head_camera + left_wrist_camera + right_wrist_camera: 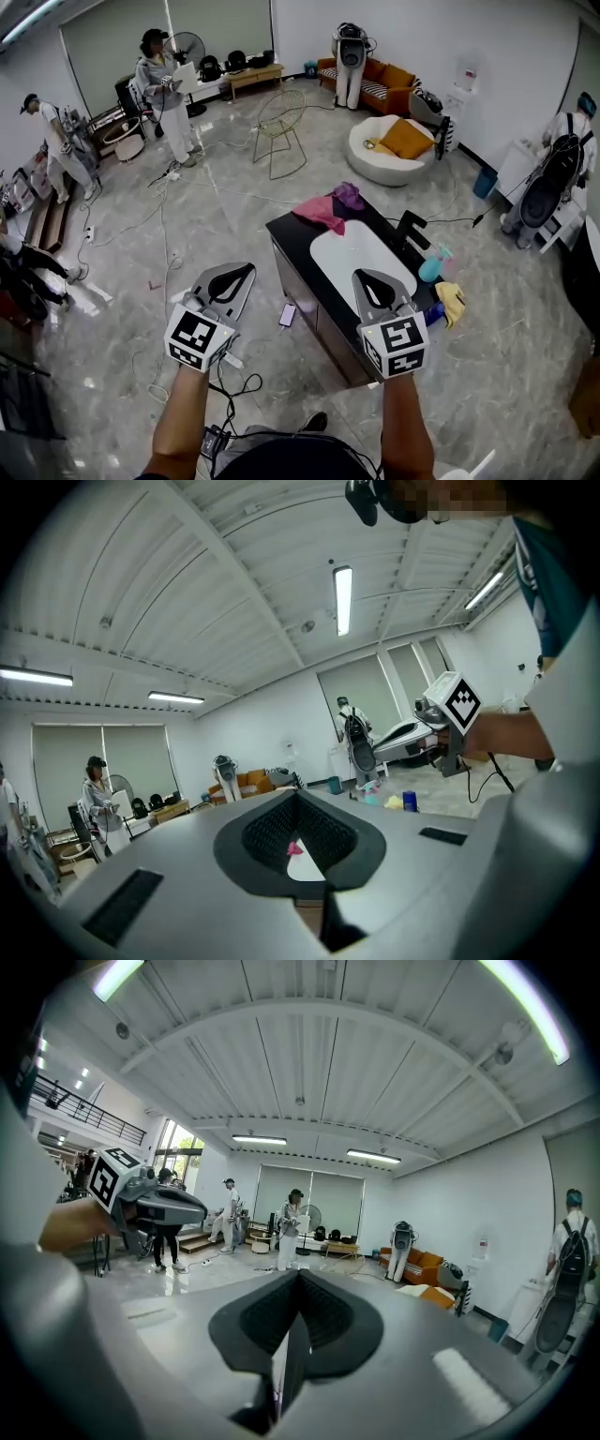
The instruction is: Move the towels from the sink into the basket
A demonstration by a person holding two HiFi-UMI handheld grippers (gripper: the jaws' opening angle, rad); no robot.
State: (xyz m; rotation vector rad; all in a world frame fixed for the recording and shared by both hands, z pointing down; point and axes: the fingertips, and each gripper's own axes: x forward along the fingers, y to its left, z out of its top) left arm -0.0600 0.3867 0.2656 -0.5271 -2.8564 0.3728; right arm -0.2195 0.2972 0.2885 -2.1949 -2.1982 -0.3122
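A black counter (292,246) holds a white sink (361,255). A pink towel (321,212) and a purple towel (349,195) lie bunched on the counter's far end, beyond the sink. A yellow cloth (451,302) hangs at the counter's right edge. My left gripper (236,272) hovers over the floor to the left of the counter, shut and empty. My right gripper (373,277) hangs over the near end of the sink, also shut with nothing in it. Through the left gripper's (298,794) jaw window a bit of pink and white shows. I see no basket.
A black faucet (410,230), a teal bottle (431,267) and a blue item (433,314) stand on the counter's right side. A phone (287,315) and cables lie on the floor. A wire chair (279,131), a round white seat (392,148) and several people stand further off.
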